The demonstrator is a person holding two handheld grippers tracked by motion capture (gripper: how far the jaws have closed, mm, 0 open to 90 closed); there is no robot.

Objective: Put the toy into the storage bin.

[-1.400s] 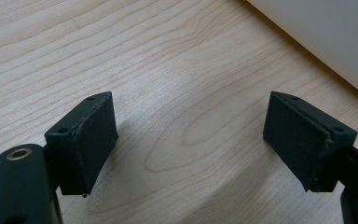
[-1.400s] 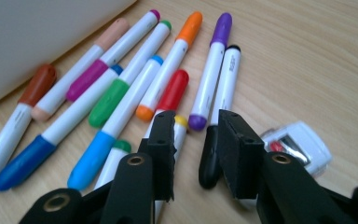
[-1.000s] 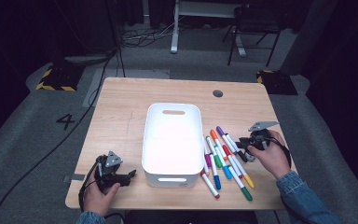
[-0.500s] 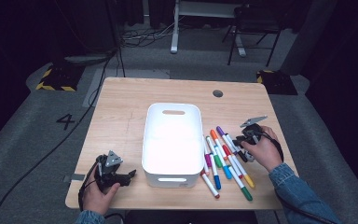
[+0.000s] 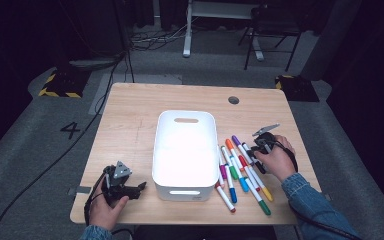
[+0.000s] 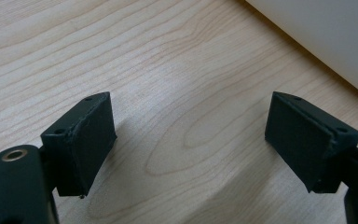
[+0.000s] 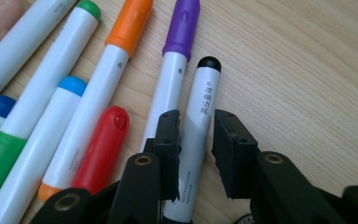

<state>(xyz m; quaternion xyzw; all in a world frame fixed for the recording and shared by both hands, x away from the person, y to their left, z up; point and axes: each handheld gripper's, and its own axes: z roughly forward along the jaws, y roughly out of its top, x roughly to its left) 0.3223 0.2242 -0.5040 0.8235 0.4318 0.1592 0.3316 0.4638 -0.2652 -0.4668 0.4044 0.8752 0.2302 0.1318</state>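
Note:
Several capped markers [image 5: 240,172] lie in a loose row on the wooden table [image 5: 130,115], right of a white bin [image 5: 159,150]. My right gripper [image 5: 254,152] is down at the row's far right end. In the right gripper view its jaws [image 7: 196,135] sit tight against both sides of a white marker with a black cap [image 7: 201,102], which rests on the wood beside a purple-capped marker [image 7: 179,37]. My left gripper [image 5: 139,187] rests near the table's front left corner. It stands open [image 6: 191,135] over bare wood with nothing between the pads.
An orange-capped marker [image 7: 130,23], a red one [image 7: 105,140] and blue and green ones lie left of the held marker. The bin's wall [image 6: 335,37] is close to the left gripper's right side. A round cable hole [image 5: 233,100] is at the table's back right.
My right hand has moved left and down, from beside the markers onto the black-capped one at the row's edge. The left hand has stayed put.

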